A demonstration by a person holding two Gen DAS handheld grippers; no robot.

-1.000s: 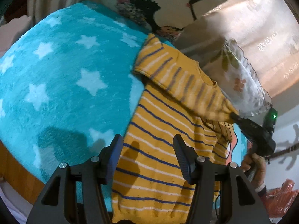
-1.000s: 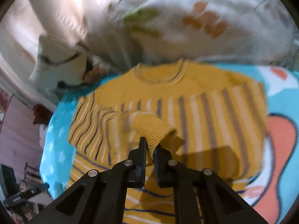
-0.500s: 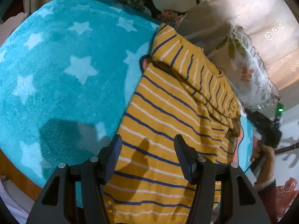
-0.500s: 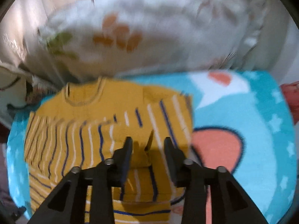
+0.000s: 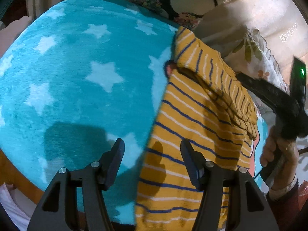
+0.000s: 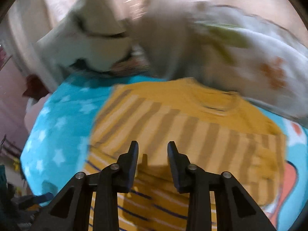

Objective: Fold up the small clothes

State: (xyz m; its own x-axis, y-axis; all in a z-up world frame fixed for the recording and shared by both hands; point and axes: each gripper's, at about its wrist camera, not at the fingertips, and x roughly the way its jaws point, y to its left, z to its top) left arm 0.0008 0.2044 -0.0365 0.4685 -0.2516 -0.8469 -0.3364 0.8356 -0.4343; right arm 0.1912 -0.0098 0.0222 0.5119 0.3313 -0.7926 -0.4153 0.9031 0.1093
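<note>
1. While my left gripper (image 5: 152, 159) hangs above the near edge of the bed, its fingers are spread wide with nothing between them.
2. Below it lies the yellow sweater (image 5: 184, 140) with blue and white stripes, spread flat on the blue blanket (image 5: 80, 77) with white stars.
3. One sleeve (image 5: 217, 80) is folded across the sweater's chest, lying slantwise over the body.
4. My left finger (image 5: 113, 159) sits over bare blanket, and my right finger (image 5: 190, 161) sits over the striped cloth.
5. My right gripper (image 6: 152, 156) hangs above the sweater (image 6: 192, 123) with its fingers parted and empty; this view is blurred.
6. From the left camera I see that gripper as a dark shape (image 5: 273, 100) past the sweater's far side, with my right hand (image 5: 277, 150) around its handle.
7. Beyond the sweater's collar rest two pillows: a flowered one (image 6: 250, 52) and a white one with a dark print (image 6: 86, 44).
8. An orange patch (image 6: 288, 184) shows on the blanket beside the sweater's right side.
</note>
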